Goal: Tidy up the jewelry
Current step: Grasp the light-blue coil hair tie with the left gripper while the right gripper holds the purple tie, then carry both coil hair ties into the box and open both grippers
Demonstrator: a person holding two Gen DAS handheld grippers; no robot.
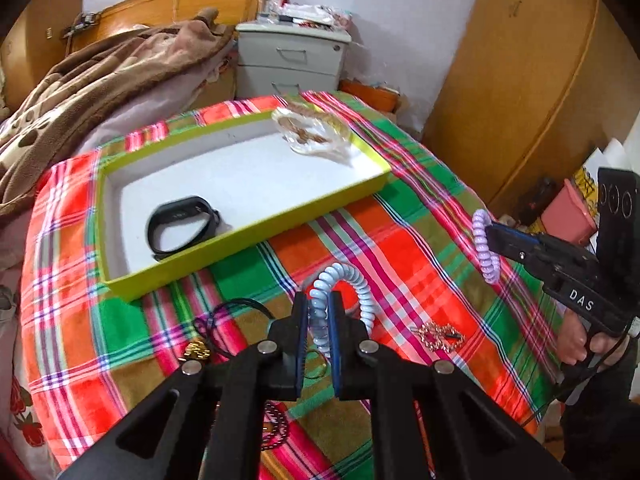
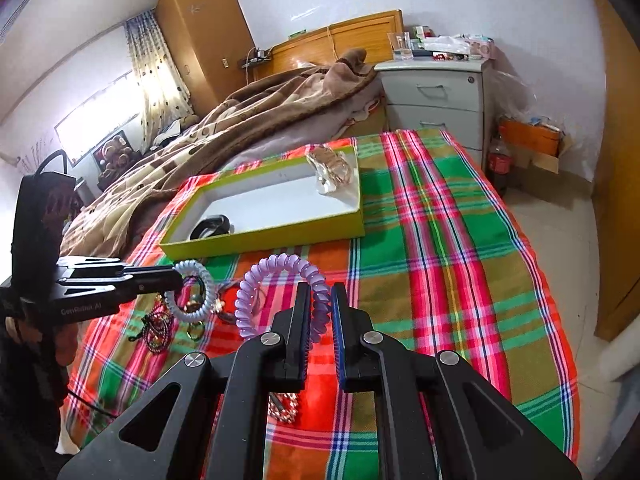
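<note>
- left gripper (image 1: 319,304) clamped on the pale blue coil band (image 1: 344,280), lifted off the plaid cloth (image 1: 400,248)
- right gripper (image 2: 321,300) pinching the purple coil band (image 2: 256,292)
- green tray (image 1: 248,236) has a black wristband (image 1: 182,224) inside

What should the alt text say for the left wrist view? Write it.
The left tool is shut on a pale blue spiral hair tie above a plaid cloth. Beyond lies a green-rimmed box holding a black wristband; at right, the right tool grips a purple spiral tie.
</note>
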